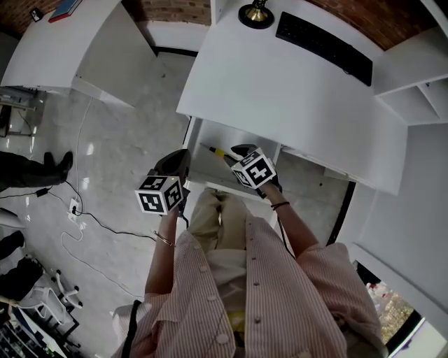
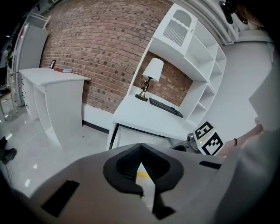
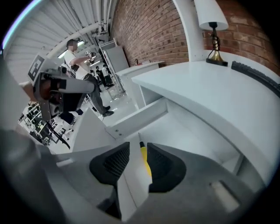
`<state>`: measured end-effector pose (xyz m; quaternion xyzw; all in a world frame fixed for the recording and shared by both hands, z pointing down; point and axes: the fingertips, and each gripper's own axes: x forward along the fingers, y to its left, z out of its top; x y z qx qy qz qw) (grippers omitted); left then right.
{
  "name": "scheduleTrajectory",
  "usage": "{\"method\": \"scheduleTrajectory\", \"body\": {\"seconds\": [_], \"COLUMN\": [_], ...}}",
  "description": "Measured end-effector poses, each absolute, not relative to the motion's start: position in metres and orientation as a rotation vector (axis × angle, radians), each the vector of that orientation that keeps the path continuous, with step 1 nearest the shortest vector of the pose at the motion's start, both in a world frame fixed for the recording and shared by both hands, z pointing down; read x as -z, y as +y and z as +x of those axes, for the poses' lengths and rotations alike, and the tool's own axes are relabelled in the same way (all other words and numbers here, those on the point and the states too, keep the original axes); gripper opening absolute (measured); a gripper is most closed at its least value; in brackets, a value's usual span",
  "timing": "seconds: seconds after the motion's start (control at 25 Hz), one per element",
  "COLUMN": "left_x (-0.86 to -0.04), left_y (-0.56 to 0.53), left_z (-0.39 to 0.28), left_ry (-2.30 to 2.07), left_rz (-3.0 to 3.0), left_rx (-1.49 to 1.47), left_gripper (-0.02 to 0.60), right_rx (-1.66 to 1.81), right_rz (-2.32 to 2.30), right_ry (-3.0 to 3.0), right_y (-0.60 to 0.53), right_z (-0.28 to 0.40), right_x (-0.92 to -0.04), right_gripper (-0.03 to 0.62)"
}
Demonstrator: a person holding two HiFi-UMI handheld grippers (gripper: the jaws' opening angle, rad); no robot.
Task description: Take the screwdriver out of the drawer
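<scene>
The screwdriver (image 1: pixel 215 151), with a yellow handle and a thin metal shaft, lies in the open white drawer (image 1: pixel 207 134) under the desk. My right gripper (image 1: pixel 239 149) hovers over its handle end. In the right gripper view the yellow handle (image 3: pixel 144 157) shows in the gap between the open jaws, close to the right pad (image 3: pixel 162 168), resting on the drawer floor (image 3: pixel 175 131). My left gripper (image 1: pixel 178 161) hangs left of the drawer front, above the floor. Its pads (image 2: pixel 127 164) meet at the tips with nothing held.
The white desk top (image 1: pixel 280 84) carries a black keyboard (image 1: pixel 323 45) and a lamp base (image 1: pixel 256 14). A second white desk (image 1: pixel 77 42) stands at the left. Cables (image 1: pixel 80 217) trail on the floor. Another person's legs (image 1: pixel 35 171) show at the left edge. Shelves (image 1: pixel 413 91) stand at the right.
</scene>
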<state>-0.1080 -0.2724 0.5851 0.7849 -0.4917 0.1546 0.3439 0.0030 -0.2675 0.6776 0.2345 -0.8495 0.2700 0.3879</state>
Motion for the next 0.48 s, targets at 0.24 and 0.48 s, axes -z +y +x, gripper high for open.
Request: {"method": "scheduleTrajectory", "body": {"seconds": [0.24, 0.48], "left_x": [-0.603, -0.615], "left_y": [-0.28, -0.286], "left_z": [-0.108, -0.101], "left_ry": [-1.205, -1.119], "left_rz": [2.039, 2.074], "left_rx": [-0.476, -0.571], "left_gripper": [0.0, 0.0], "right_rx": [-0.642, -0.58], "right_rz": [0.512, 0.458], "right_ry": [-2.032, -1.95], "right_y": [-0.267, -0.263], "right_z": [-0.01, -0.018], "right_x": [-0.732, -0.768], "right_gripper": [0.119, 0.118]}}
